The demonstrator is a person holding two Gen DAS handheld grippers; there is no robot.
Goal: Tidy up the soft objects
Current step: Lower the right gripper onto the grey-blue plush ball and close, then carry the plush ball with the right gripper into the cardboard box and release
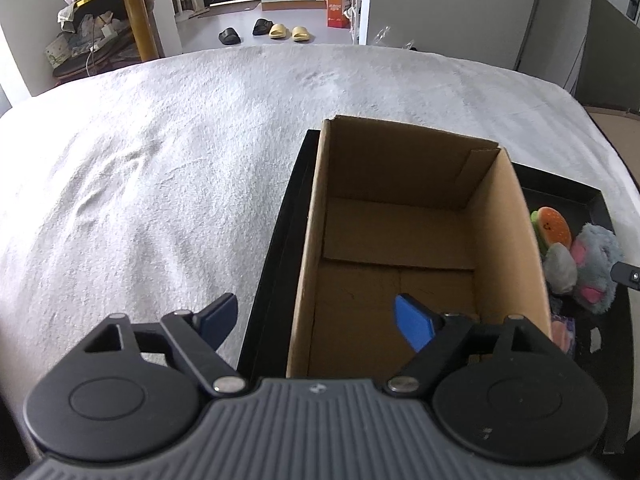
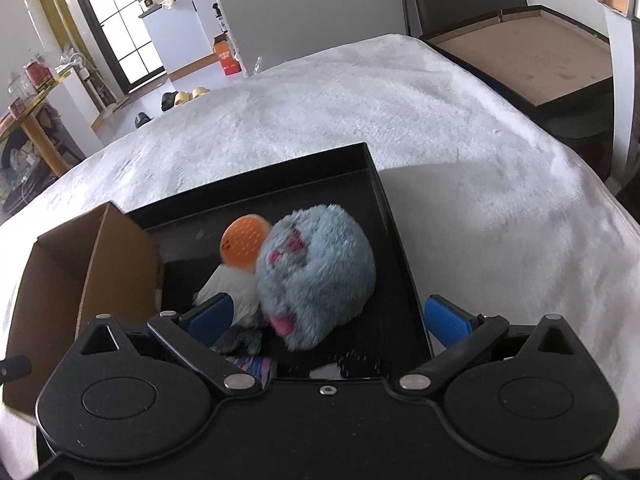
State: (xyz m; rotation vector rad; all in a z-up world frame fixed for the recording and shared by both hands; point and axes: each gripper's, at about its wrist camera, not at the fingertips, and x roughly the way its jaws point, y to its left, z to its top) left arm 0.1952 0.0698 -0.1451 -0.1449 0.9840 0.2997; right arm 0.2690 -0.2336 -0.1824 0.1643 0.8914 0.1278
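Our right gripper (image 2: pixel 326 316) hangs with its jaws wide apart over the grey-blue plush (image 2: pixel 316 276), which lies in the black tray (image 2: pixel 400 240) just right of the cardboard box (image 1: pixel 400 240). Our left gripper (image 1: pixel 316 320) is also open and empty, straddling that box's near left wall. We judge the plush bulky: a shallow pinch could catch only fur and let it slip. The orange burger toy (image 2: pixel 242 246) and a white plush (image 2: pixel 234 292) press against it on the box side and could be dragged along. The box's right wall stands between the toys and its bare interior.
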